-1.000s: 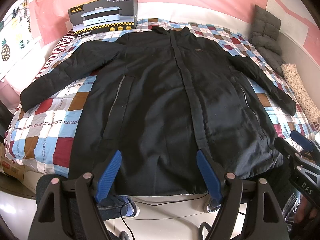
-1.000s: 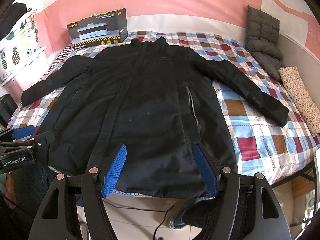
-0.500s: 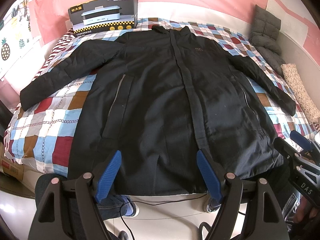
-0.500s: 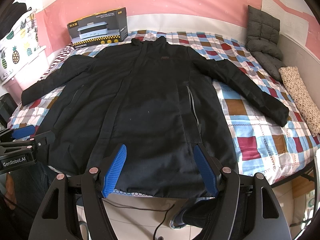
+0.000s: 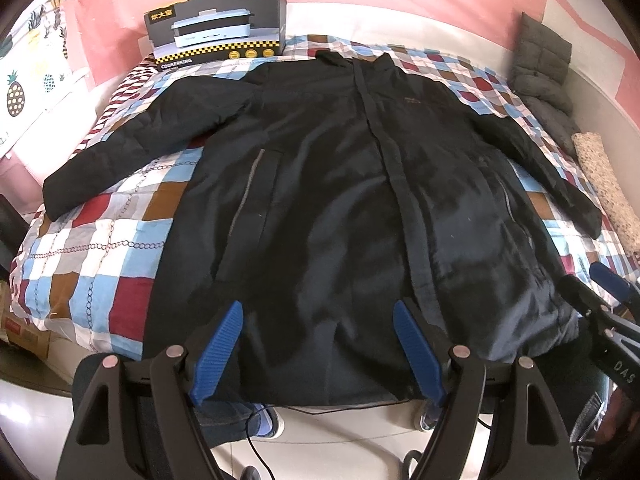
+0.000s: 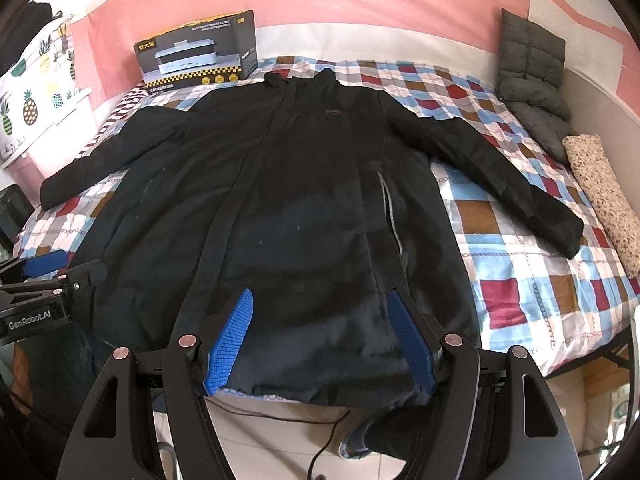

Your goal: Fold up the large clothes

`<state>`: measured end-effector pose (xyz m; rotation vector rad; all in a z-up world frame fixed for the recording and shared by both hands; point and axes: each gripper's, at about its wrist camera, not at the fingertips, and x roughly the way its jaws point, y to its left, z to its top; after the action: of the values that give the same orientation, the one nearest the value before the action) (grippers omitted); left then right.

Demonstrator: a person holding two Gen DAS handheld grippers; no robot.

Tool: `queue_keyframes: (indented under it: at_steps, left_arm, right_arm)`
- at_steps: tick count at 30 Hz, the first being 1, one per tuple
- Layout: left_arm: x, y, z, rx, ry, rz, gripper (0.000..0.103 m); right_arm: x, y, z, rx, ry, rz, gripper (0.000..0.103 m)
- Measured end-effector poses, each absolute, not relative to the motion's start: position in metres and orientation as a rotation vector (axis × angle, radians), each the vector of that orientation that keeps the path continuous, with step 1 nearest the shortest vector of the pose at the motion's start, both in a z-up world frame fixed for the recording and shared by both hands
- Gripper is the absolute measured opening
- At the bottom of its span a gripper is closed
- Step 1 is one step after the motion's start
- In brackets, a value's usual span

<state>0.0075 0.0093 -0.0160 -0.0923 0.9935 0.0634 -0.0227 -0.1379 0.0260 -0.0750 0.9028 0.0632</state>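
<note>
A large black jacket lies flat and face up on the checked bed, collar at the far end, both sleeves spread out to the sides, hem at the near edge. My left gripper hovers open above the hem's left half, blue pads wide apart with nothing between them. My right gripper hovers open above the hem's right half, also empty. Each gripper shows at the edge of the other's view: the right gripper and the left gripper.
A boxed cooking appliance stands at the bed's far left corner. A grey quilted cushion and a speckled roll pillow lie along the right wall. Below the hem are floor tiles, a black cable and a person's shoes.
</note>
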Motion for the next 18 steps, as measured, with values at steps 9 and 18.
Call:
queue_keyframes:
  at_steps: [9,18]
  left_arm:
    - [0.041,0.056,-0.025,-0.118,0.987,0.134,0.08]
    - [0.083,0.13,-0.042,-0.223,0.984,0.241,0.08]
  right_arm:
    - [0.018,-0.127,0.023,-0.082,0.909,0.121,0.07]
    - [0.069,-0.114,0.015,-0.075,0.92,0.189,0.071]
